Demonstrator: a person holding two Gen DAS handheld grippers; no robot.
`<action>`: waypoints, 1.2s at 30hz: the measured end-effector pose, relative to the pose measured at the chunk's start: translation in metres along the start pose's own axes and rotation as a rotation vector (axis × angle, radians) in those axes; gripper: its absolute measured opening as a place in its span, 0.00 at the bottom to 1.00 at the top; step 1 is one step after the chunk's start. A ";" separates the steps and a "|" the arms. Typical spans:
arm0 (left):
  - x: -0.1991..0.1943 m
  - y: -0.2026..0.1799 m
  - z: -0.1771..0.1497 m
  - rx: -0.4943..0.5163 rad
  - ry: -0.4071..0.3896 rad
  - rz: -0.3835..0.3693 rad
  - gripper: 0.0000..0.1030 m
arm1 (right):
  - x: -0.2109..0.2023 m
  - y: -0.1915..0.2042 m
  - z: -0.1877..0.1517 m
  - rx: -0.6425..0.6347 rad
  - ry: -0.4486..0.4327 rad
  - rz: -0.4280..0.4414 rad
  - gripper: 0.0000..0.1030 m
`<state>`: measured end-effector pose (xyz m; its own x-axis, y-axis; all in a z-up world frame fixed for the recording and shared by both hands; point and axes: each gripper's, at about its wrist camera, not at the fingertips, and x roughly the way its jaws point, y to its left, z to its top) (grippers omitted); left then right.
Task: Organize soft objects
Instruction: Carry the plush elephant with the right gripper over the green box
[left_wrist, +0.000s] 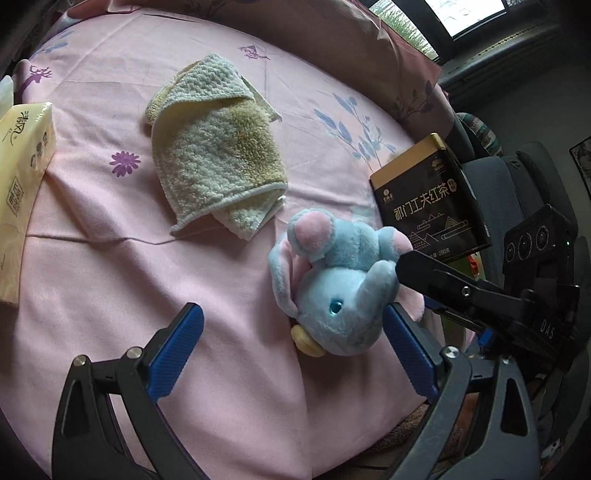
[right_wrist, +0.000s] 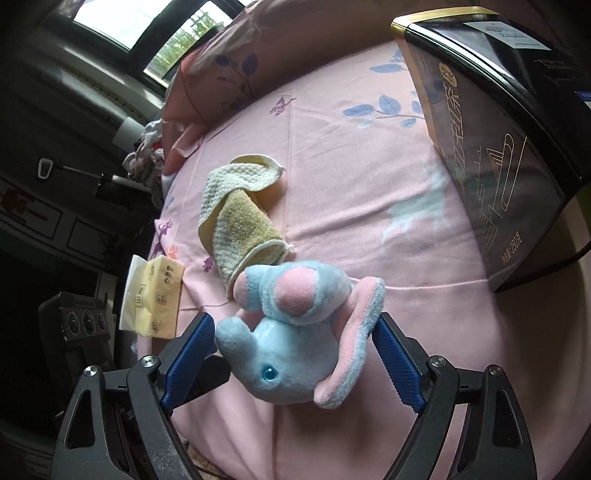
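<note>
We've got the plush elephant (right_wrist: 295, 332) lying on the bed (right_wrist: 369, 192) squarely between our right gripper's (right_wrist: 295, 354) spread fingers (left gripper (left_wrist: 295, 347), also spread, sits off to its side).

Open pink sheet on the near side; obstacles crowd the far side and both edges.

The blue-and-pink plush elephant (right_wrist: 295, 339) lies between the right gripper (right_wrist: 295, 354)'s spread jaws. Just beyond it lies the folded cream-and-yellow terry towel (left_wrist: 218, 162); the upright black-and-gold tea tin (left_wrist: 432, 206) and the yellow tissue pack (left_wrist: 22, 166) flank opposite sides. Bare pink bedsheet (left_wrist: 110, 277) remains elsewhere.
</note>
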<state>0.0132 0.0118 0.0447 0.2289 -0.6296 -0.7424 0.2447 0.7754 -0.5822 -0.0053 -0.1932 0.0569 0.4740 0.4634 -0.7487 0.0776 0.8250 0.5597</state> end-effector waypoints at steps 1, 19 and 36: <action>0.001 -0.002 -0.001 0.003 0.003 -0.019 0.94 | 0.001 0.000 0.000 -0.001 0.003 0.002 0.85; 0.009 -0.055 -0.011 0.170 -0.108 0.047 0.61 | -0.013 0.025 -0.009 -0.136 -0.076 0.006 0.65; 0.019 -0.237 0.008 0.549 -0.293 0.001 0.57 | -0.176 -0.060 0.013 0.004 -0.546 0.067 0.65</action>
<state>-0.0331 -0.1845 0.1711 0.4592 -0.6766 -0.5757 0.6753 0.6869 -0.2686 -0.0823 -0.3284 0.1599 0.8639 0.2790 -0.4192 0.0346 0.7975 0.6023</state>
